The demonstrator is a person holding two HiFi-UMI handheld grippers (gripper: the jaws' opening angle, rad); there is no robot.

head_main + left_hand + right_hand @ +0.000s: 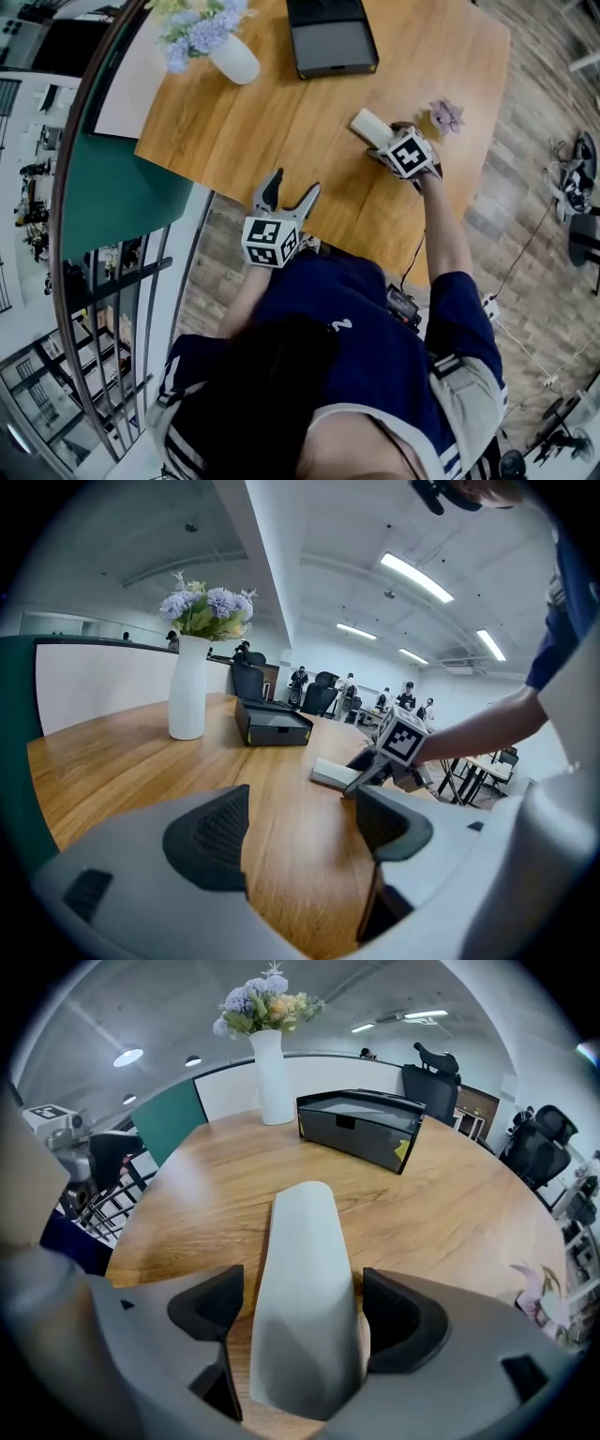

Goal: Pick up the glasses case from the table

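Head view: the wooden table carries a white vase of flowers and a black drawer box at its far edge. A small pink flower ornament lies by the right rim. The pale glasses case lies flat on the table, just left of the ornament. The right gripper reaches in along the case's length with its fingers about the near end, an approach that lets them take the narrow sides. The left gripper is held low at the near table edge, well apart from the case, and seems parked out of the way.

Left gripper view: the left gripper has its fingers spread wide, with only bare table showing between them. Beyond them the glasses case lies on the wood with the right gripper at its end. The vase and the drawer box stand farther back.

Right gripper view: the glasses case runs straight away from the camera, centred between the fingers of the right gripper. It rests on the table. The fingers stand on either side of its near end. A dark sliver of gap shows at the left pad, while the right pad is at or almost on the case's flank. I judge the fingers apart and not yet clamped, lined up so that closing would pinch the case across its width before lifting. The smooth, rounded shell could slip if pinched too near its tip.
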